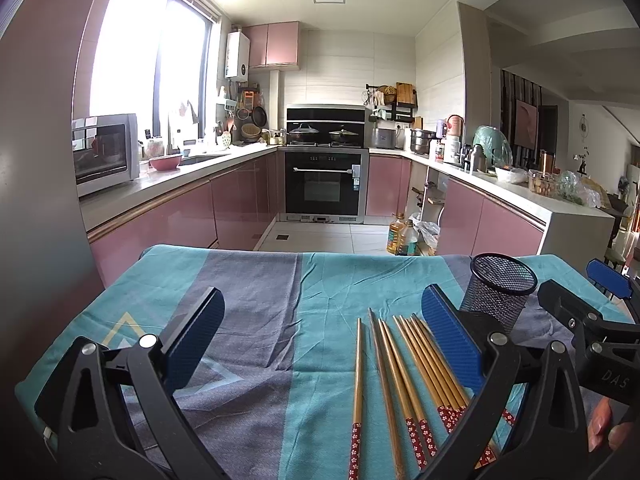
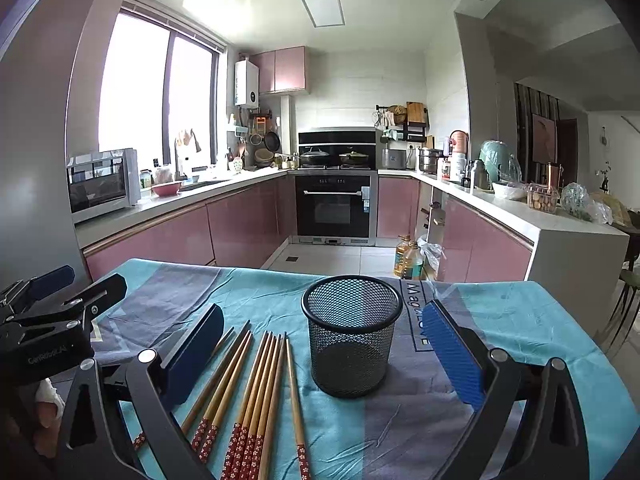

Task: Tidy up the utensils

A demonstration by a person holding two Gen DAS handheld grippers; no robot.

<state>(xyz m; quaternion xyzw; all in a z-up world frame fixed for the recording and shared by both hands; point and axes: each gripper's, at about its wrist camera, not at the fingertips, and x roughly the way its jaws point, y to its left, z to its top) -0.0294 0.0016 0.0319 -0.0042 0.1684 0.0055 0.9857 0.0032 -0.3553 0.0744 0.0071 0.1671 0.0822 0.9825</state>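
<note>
On the cloth-covered table, a loose row of wooden chopsticks lies flat, none yet in the black mesh cup, which stands upright and looks empty. Long axes of the chopsticks run roughly away from the cameras, bare tips far, red floral handles near; the row fans slightly, with one stick a little apart at each edge. Cup stands just right of the row, near but not touching. Right gripper: fingers spread wide, holding nothing; its span takes in both the right part of the row and the cup. Left gripper: also spread wide and empty; in its own view the chopsticks sit toward its right finger and the cup further right, partly hidden behind that finger. Judgement: task at its start. Either gripper can reach the sticks; the right one is nearer the cup, so it seems better placed for pick and drop. Since the fingers close left-to-right across the shafts, a pinch at mid-shaft looks workable, followed by tilting the stick upright over the cup's rim.
</note>
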